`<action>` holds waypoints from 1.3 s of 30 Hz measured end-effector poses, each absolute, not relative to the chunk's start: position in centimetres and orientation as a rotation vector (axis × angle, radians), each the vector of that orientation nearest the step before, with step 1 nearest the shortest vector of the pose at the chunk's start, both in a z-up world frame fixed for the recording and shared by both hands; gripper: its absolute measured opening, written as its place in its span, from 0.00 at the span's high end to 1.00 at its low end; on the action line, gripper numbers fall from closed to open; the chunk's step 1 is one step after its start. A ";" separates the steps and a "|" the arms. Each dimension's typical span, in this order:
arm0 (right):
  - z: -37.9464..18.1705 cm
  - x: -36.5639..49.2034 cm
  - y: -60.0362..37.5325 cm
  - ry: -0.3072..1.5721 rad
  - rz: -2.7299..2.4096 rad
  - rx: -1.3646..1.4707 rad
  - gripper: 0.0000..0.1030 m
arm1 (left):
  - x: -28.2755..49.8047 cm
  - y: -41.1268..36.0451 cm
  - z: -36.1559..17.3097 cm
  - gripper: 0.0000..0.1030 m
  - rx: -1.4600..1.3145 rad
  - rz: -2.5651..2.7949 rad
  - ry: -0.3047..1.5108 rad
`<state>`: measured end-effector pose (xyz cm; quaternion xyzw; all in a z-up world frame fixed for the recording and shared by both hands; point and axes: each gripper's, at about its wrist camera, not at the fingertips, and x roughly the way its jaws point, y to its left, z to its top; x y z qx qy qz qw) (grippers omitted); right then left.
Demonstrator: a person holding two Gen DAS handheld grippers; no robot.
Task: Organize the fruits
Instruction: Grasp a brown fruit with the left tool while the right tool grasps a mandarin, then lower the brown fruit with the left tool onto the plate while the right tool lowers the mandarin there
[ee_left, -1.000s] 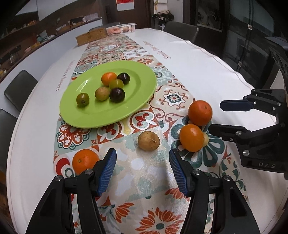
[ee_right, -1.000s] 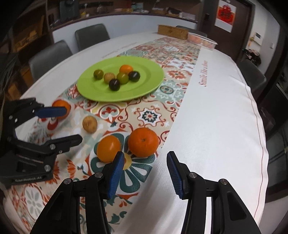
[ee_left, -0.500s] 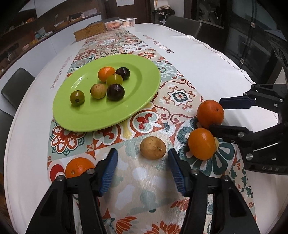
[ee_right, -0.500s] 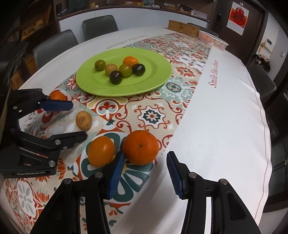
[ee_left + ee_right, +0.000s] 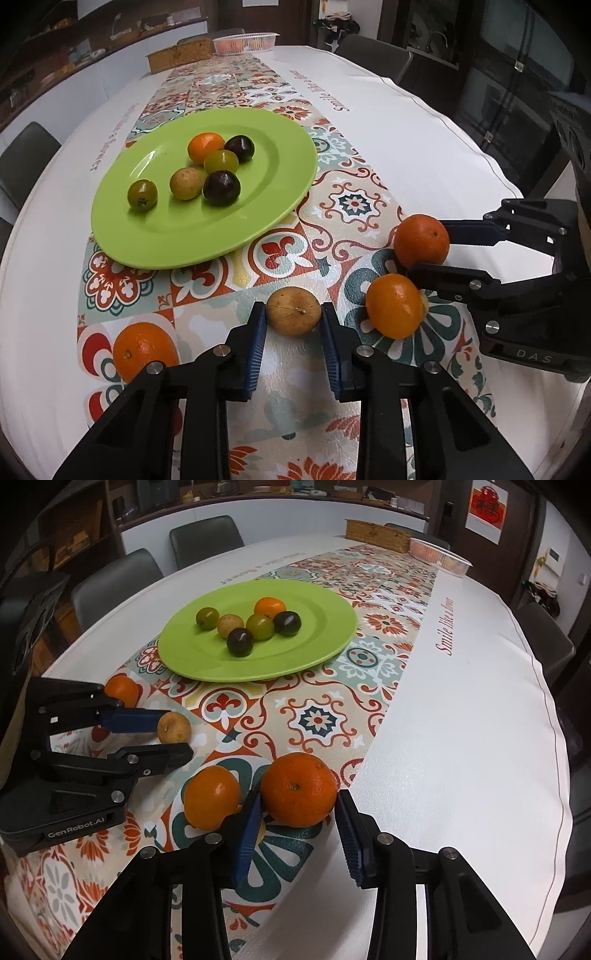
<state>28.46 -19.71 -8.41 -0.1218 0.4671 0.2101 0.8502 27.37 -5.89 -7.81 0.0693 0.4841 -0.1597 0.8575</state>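
A green plate (image 5: pixel 258 221) (image 5: pixel 325 646) on the patterned runner holds several small fruits. My left gripper (image 5: pixel 293 321) is open, its fingertips on either side of a brown round fruit (image 5: pixel 293 312) (image 5: pixel 174 727) on the table. My right gripper (image 5: pixel 299 812) is open around a large orange (image 5: pixel 299 788) (image 5: pixel 421 240), fingers just beside it. A second orange (image 5: pixel 211 797) (image 5: pixel 393 305) lies left of that one, and a third orange (image 5: pixel 144 350) (image 5: pixel 122 689) lies at the left.
The oval table's white cloth (image 5: pixel 461 720) spreads to the right. A wooden box (image 5: pixel 376 535) and a plastic basket (image 5: pixel 439 554) stand at the far end. Grey chairs (image 5: pixel 114 583) surround the table.
Both grippers moved forward and down. The left one now straddles the brown fruit and has narrowed; the right one now straddles the large orange.
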 end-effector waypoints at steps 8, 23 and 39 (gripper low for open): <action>-7.1 27.4 -20.3 0.944 0.421 -0.205 0.60 | 25.7 -5.9 -5.6 0.72 0.130 -0.337 0.958; -1.7 24.3 -19.4 0.802 0.419 -0.164 0.60 | 22.8 -4.8 0.0 0.72 0.096 -0.317 0.828; 3.1 25.3 -17.0 0.685 0.425 -0.128 0.60 | 23.6 -2.8 4.6 0.72 0.100 -0.264 0.726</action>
